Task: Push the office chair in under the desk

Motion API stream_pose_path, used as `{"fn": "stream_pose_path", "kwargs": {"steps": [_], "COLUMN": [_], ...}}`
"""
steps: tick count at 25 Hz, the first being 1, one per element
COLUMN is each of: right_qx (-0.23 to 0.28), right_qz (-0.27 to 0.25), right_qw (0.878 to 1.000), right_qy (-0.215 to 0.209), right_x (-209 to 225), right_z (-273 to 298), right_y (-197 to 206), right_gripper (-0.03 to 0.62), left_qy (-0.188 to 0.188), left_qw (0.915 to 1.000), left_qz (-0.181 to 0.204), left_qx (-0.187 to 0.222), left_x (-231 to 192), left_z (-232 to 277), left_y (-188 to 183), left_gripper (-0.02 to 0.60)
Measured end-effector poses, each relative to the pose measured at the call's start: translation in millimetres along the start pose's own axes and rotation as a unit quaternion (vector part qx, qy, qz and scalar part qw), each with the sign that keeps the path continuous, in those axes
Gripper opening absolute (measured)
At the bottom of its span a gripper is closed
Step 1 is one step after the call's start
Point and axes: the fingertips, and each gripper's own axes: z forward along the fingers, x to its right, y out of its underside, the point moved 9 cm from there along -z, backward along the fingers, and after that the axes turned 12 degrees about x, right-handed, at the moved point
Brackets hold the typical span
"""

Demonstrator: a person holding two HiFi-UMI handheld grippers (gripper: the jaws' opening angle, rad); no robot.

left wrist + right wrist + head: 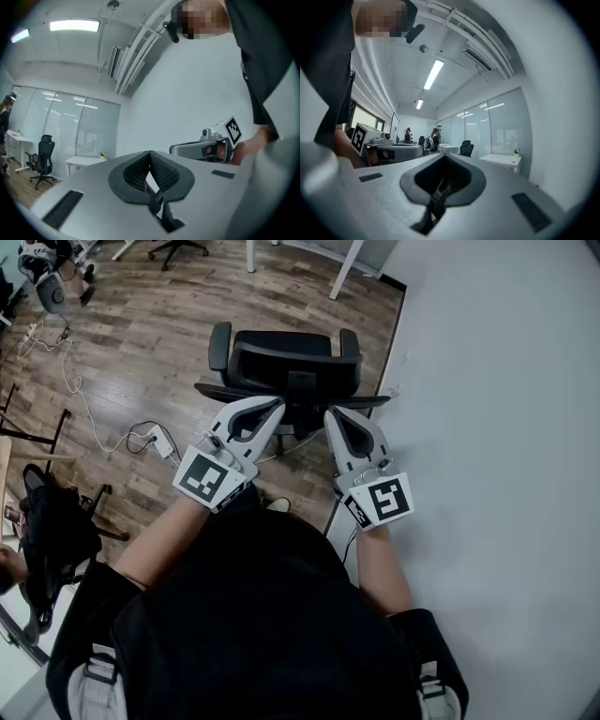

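The black office chair (pixel 286 367) stands on the wood floor just ahead of me, seen from above, with its two armrests at the sides. My left gripper (pixel 275 407) and right gripper (pixel 333 413) are held side by side, tips pointing at the chair's near edge; whether they touch it I cannot tell. Both are shut with nothing between the jaws. In the left gripper view the jaws (pixel 150 154) meet and point up into the room, with the right gripper (pixel 206 147) beside them. The right gripper view shows its own closed jaws (pixel 443 159).
A plain white surface (pixel 506 427) fills the right side; its edge runs close past the chair. A power strip and white cable (pixel 159 442) lie on the floor at left, near a black bag (pixel 56 531). White desk legs (pixel 347 268) stand at the back.
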Motion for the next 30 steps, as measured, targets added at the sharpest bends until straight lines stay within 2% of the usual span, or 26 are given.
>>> {"fn": "stream_pose_path", "kwargs": {"steps": [7, 10, 14, 19, 21, 25, 30], "right_qx": [0.006, 0.001, -0.05, -0.109, -0.132, -0.188, -0.261], "right_qz": [0.002, 0.013, 0.009, -0.003, -0.012, -0.059, -0.096], "right_qw": [1.0, 1.0, 0.999, 0.994, 0.991, 0.979, 0.956], "right_qy": [0.007, 0.007, 0.014, 0.015, 0.003, -0.044, -0.097], "right_x": [4, 10, 30, 55, 62, 69, 76], "right_z": [-6, -12, -18, -23, -20, -10, 2], "right_y": [2, 5, 20, 35, 41, 51, 67], "right_gripper": [0.003, 0.003, 0.006, 0.021, 0.028, 0.071, 0.128], "left_qy": [0.004, 0.003, 0.009, 0.003, 0.008, 0.037, 0.085], "left_qw": [0.9999, 0.9996, 0.9976, 0.9963, 0.9949, 0.9874, 0.9696], "left_qz": [0.011, 0.022, 0.039, 0.034, 0.035, 0.039, 0.074], "left_qx": [-0.004, -0.02, -0.057, -0.079, -0.095, -0.149, -0.217], "left_x": [5, 4, -8, -26, -32, -41, -46], "left_z": [2, 1, -3, -7, -6, -6, -3], "left_y": [1, 2, 12, 16, 19, 31, 45], "left_gripper": [-0.006, -0.005, 0.038, 0.079, 0.091, 0.114, 0.146]}}
